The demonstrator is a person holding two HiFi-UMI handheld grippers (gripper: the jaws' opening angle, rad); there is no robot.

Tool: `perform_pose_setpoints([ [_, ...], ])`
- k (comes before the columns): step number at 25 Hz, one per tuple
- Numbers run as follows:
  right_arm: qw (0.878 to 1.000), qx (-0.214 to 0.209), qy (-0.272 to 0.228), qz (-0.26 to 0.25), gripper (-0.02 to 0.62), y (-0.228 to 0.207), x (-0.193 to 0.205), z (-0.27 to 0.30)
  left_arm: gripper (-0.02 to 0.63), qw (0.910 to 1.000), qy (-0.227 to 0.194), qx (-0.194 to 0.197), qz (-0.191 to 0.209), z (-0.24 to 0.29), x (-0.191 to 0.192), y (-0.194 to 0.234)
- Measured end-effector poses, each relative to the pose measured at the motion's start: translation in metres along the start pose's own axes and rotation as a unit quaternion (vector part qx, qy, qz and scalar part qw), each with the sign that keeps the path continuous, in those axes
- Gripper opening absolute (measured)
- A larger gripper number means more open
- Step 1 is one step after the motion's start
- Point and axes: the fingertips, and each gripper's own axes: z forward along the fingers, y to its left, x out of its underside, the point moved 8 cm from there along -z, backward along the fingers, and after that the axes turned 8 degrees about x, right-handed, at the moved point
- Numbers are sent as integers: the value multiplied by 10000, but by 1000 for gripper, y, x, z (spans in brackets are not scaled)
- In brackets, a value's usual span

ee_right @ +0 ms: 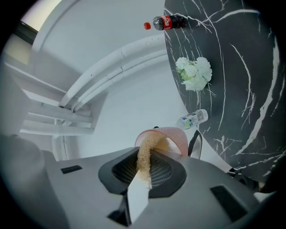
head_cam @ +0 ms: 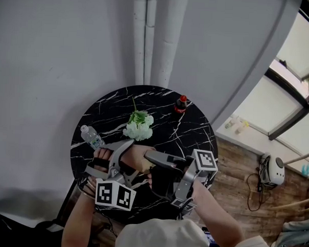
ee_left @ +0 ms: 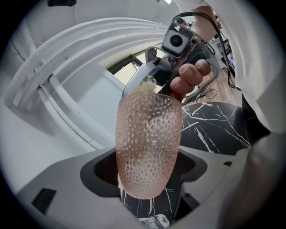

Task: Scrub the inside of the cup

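Note:
A pink dimpled cup (ee_left: pixel 149 147) lies between the jaws of my left gripper (ee_left: pixel 149 190), which is shut on its lower part. In the head view the cup (head_cam: pixel 138 158) is held over the near side of the table, mouth toward my right gripper (head_cam: pixel 154 157). My right gripper (ee_right: pixel 142 176) is shut on the white handle of a brush (ee_right: pixel 144 156). Its tan spongy head reaches over the rim into the cup (ee_right: pixel 172 136). From the left gripper view the brush head (ee_left: pixel 145 85) shows at the cup's far rim, with the right gripper (ee_left: pixel 154 74) and a hand behind it.
The round black marble table (head_cam: pixel 187 132) carries a white flower bunch (head_cam: pixel 139 127), a lying water bottle (head_cam: pixel 91 137) and a small cola bottle (head_cam: pixel 181 103). White pipes run up the grey wall behind. Wooden floor and a window lie to the right.

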Motion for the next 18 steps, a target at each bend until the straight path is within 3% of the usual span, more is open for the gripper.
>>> perform_pose_setpoints([
  [8, 9996, -160, -195, -116, 55, 4, 0, -2, 347, 9999, -14, -90, -47, 3, -3, 2],
  [18, 9977, -523, -402, -157, 57, 13, -3, -5, 347, 9981, -194, -247, -535, 5, -4, 5],
])
